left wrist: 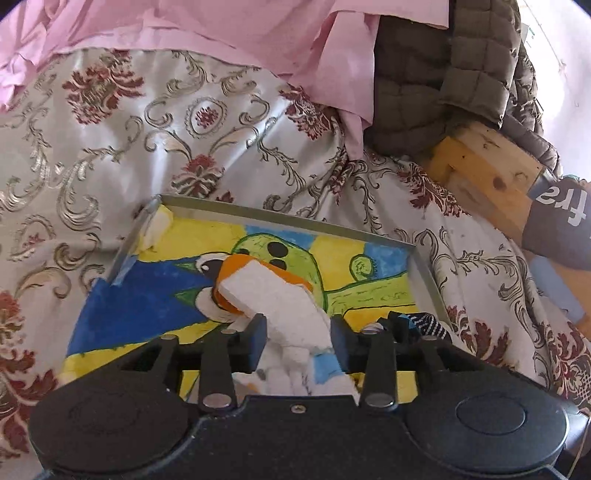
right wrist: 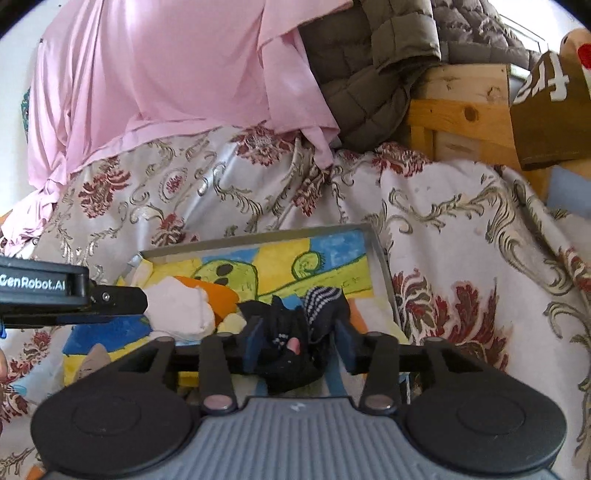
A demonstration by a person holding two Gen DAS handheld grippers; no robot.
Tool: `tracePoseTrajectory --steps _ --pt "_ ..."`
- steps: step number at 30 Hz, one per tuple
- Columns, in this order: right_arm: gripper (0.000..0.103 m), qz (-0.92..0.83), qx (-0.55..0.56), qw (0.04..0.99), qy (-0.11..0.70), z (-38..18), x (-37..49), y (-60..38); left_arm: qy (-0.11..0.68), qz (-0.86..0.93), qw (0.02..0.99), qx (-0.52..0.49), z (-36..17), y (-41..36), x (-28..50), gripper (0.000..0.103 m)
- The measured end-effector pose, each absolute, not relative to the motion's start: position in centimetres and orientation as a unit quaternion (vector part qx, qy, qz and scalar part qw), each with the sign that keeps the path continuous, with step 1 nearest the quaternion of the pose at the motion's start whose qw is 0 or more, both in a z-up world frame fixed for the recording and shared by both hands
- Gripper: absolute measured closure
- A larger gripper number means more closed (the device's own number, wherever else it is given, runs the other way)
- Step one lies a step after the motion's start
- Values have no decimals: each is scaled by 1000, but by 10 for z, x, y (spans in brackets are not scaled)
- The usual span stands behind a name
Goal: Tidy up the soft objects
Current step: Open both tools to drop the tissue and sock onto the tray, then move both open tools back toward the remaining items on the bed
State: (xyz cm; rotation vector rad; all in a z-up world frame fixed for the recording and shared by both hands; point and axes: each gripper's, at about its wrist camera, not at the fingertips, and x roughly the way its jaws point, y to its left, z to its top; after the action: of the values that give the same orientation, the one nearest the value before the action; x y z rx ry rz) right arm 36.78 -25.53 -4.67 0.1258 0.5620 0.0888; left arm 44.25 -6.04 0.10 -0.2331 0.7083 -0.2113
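Note:
A shallow grey tray (left wrist: 280, 216) with a painted yellow, blue and green bottom lies on the floral bedspread (left wrist: 147, 129). A white sock with an orange toe (left wrist: 273, 291) lies in it, running back between the fingers of my left gripper (left wrist: 298, 332), whose jaws stand apart and loose around it. In the right wrist view a black sock with a striped cuff (right wrist: 284, 317) lies bunched in the tray (right wrist: 258, 236) between the parted fingers of my right gripper (right wrist: 299, 339). The white sock (right wrist: 184, 306) and a left gripper finger (right wrist: 118, 297) show at the left. The black sock (left wrist: 424, 323) peeks in at the tray's right corner.
A pink cloth (left wrist: 184, 29) and an olive quilted jacket (left wrist: 443, 74) are heaped behind the tray. A wooden frame (left wrist: 491, 177) stands at the right, with a dark cloth bearing white letters (left wrist: 561, 229) over it.

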Motion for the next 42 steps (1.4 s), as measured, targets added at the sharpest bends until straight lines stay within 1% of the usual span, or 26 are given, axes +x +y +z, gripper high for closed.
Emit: tracePoseTrajectory --steps 1,2,4,5,6,8,10,11,13,14,15,16,18,19,34,42 --pt "49 44 63 959 272 -43 364 -255 340 -100 928 -110 4 -60 438 51" --pt "48 43 63 961 265 -39 360 -255 335 -97 931 -107 6 -60 433 49" --pt "40 42 60 966 247 -30 351 -254 322 -95 936 -103 13 -58 421 37" --pt "38 41 59 968 239 -25 346 -255 317 -95 938 -106 16 -56 415 35" --pt "34 40 61 970 232 -20 342 -255 313 -96 938 -113 20 -53 408 32" --pt "29 41 69 972 222 -12 333 -258 305 -96 940 -123 27 -48 394 29" --pt "20 44 72 973 213 -4 323 -260 295 -94 943 -122 34 -44 381 25" --pt "17 42 72 974 209 0 318 -260 290 -93 945 -120 37 -44 376 24" --pt "6 36 72 977 197 5 307 -261 277 -91 949 -118 44 -41 361 19" --pt "4 30 71 978 191 8 302 -260 271 -90 951 -117 48 -40 354 17" --pt "1 26 68 980 187 10 297 -260 267 -87 953 -116 50 -39 347 13" --pt "0 20 63 981 181 13 292 -259 262 -83 955 -115 53 -38 340 8" --pt "0 15 58 983 171 17 283 -257 248 -71 959 -115 58 -34 323 3" --pt "0 16 57 984 168 19 277 -256 241 -66 961 -115 59 -32 314 2" --pt "0 41 45 989 131 34 163 -230 185 -25 976 -116 55 -3 197 1" --pt "0 59 47 985 152 19 115 -223 185 -17 976 -117 35 14 142 1"
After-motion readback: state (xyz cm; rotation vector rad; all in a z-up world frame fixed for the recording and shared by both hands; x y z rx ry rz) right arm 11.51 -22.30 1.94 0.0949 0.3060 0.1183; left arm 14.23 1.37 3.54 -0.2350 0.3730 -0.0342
